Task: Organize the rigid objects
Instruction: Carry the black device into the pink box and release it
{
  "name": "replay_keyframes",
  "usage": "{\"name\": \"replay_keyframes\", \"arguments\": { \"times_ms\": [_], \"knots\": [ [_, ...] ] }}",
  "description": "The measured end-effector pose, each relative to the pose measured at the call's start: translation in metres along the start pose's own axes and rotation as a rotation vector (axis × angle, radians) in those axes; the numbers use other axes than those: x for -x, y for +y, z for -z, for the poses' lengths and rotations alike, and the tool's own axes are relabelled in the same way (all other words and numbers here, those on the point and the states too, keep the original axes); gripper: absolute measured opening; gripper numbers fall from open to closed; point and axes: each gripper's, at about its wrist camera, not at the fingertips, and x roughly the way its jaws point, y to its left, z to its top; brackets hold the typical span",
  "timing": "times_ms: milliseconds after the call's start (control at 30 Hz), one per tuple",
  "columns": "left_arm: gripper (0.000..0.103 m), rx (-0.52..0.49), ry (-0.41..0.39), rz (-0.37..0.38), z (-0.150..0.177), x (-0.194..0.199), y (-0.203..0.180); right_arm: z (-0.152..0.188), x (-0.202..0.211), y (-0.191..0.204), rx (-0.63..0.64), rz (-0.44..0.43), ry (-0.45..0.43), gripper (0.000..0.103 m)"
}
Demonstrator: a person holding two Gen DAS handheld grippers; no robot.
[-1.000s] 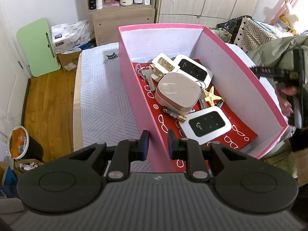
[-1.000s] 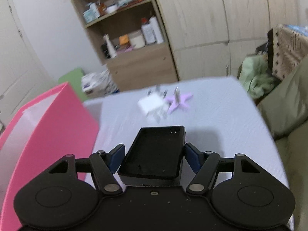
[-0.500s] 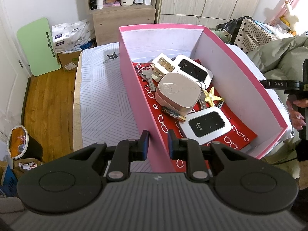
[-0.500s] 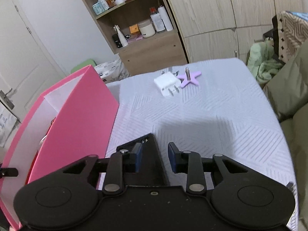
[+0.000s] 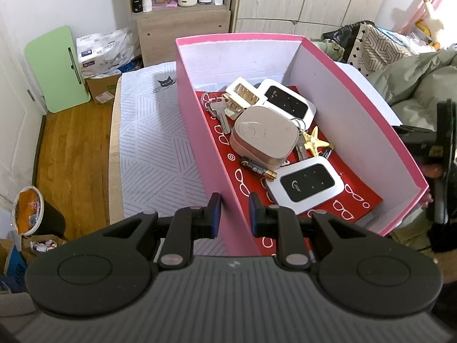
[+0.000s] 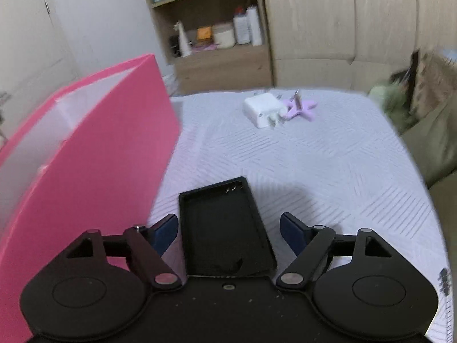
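Black tray (image 6: pixel 225 228): a shallow, matte black rectangular shell with a raised rim and small metal contacts at its far edge, lying in the lower centre of the right wrist view, between the fingers of the right gripper (image 6: pixel 228 233).
Right gripper: its jaws have just been opening and are standing wide; the blue pads (image 6: pixel 292 233) are sitting clear of the tray's sides, so nothing is being pressed.
Left gripper (image 5: pixel 232 213): its fingers are standing narrow, pinching the near left wall of the pink box (image 5: pixel 200 131) at the bottom centre of the left wrist view.
Pink box: an open cardboard box, pink outside and white inside, lined with red paper printed with white glasses (image 5: pixel 357 197), filling the middle of the left wrist view.
Box contents: a beige rounded case (image 5: pixel 264 134) is sitting in the middle; two white pocket routers with black faces, one toward the back (image 5: pixel 287 101) and one toward the front (image 5: pixel 304 184); a bunch of keys (image 5: pixel 218 110); a white plug adapter (image 5: pixel 245 93); a gold starfish (image 5: pixel 312 143); a battery (image 5: pixel 258 168).
Bedcover (image 6: pixel 314 165): pale, with a line pattern, lying under everything.
Upper centre of the right wrist view: a white charger (image 6: pixel 264 110) is touching a lilac star-shaped piece (image 6: pixel 302 107), well apart from the tray.
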Motion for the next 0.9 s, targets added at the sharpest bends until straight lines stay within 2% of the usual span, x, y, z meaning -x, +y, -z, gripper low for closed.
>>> {"name": "replay_keyframes", "arguments": {
  "times_ms": [33,67,167,333,433,533,600,733,900],
  "knots": [
    [0.019,0.004,-0.001,0.001,0.000,0.000,0.000,0.001,0.000,0.002,0.010,0.008,-0.010,0.081],
    [0.019,0.006,-0.002,0.003,0.001,0.000,0.000,0.001,0.002,0.002,0.017,-0.002,-0.020,0.068],
    [0.019,-0.001,0.000,0.000,0.002,0.001,0.000,-0.001,0.007,-0.004,-0.018,-0.007,-0.026,0.068],
    [0.019,-0.003,-0.002,0.008,0.002,0.001,0.002,-0.002,0.026,-0.019,-0.106,-0.077,-0.051,0.068],
    [0.019,-0.008,-0.003,0.005,0.001,0.000,0.000,-0.010,0.043,-0.022,-0.152,-0.135,-0.069,0.068],
    [0.019,-0.018,-0.003,0.000,0.000,-0.001,-0.001,-0.026,0.074,-0.015,-0.132,-0.230,-0.114,0.068],
    [0.019,-0.012,0.000,0.001,0.000,-0.001,0.000,-0.040,0.094,-0.004,-0.077,-0.273,-0.141,0.068],
    [0.019,-0.019,-0.003,0.008,0.001,0.000,0.000,-0.060,0.121,0.034,0.123,-0.345,-0.172,0.068],
    [0.020,0.006,-0.016,0.026,0.003,0.002,0.003,-0.073,0.112,0.084,0.356,-0.305,-0.182,0.068]
  ]
}}
